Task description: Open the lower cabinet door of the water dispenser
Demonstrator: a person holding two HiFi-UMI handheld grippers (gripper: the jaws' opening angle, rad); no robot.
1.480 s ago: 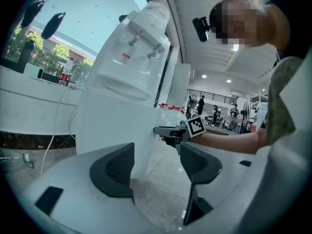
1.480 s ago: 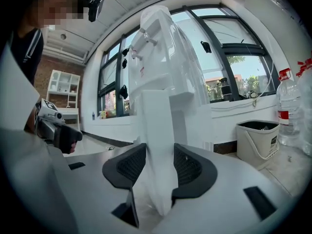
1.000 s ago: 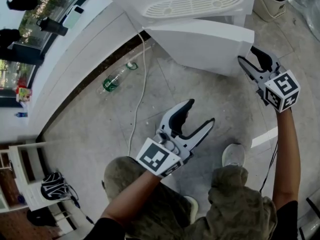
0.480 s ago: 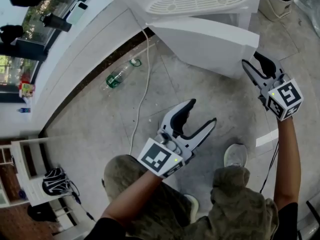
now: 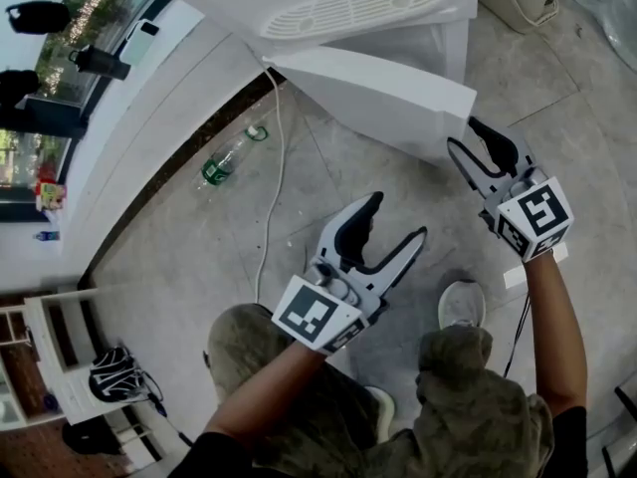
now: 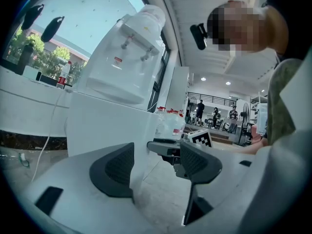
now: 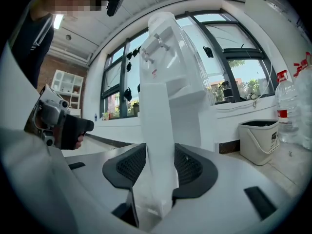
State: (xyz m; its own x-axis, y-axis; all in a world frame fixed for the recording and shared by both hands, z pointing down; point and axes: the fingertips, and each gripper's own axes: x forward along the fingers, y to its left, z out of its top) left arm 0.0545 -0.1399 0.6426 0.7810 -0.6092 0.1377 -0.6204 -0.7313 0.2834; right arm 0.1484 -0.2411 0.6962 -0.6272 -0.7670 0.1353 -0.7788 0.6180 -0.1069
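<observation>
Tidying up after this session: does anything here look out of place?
A green-labelled plastic bottle lies on its side on the floor, left of the water dispenser. It looks dropped rather than put away.

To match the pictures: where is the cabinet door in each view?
Head view: door at upper centre, swung out.
Left gripper view: left of centre, its broad face.
Right gripper view: centre, seen edge-on.
Shared landmark: the dispenser above it.

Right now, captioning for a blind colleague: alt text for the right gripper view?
The right gripper, jaws just tightened, clamps the edge of the white cabinet door, seen edge-on. The water dispenser rises behind; a bucket stands at right.
</observation>
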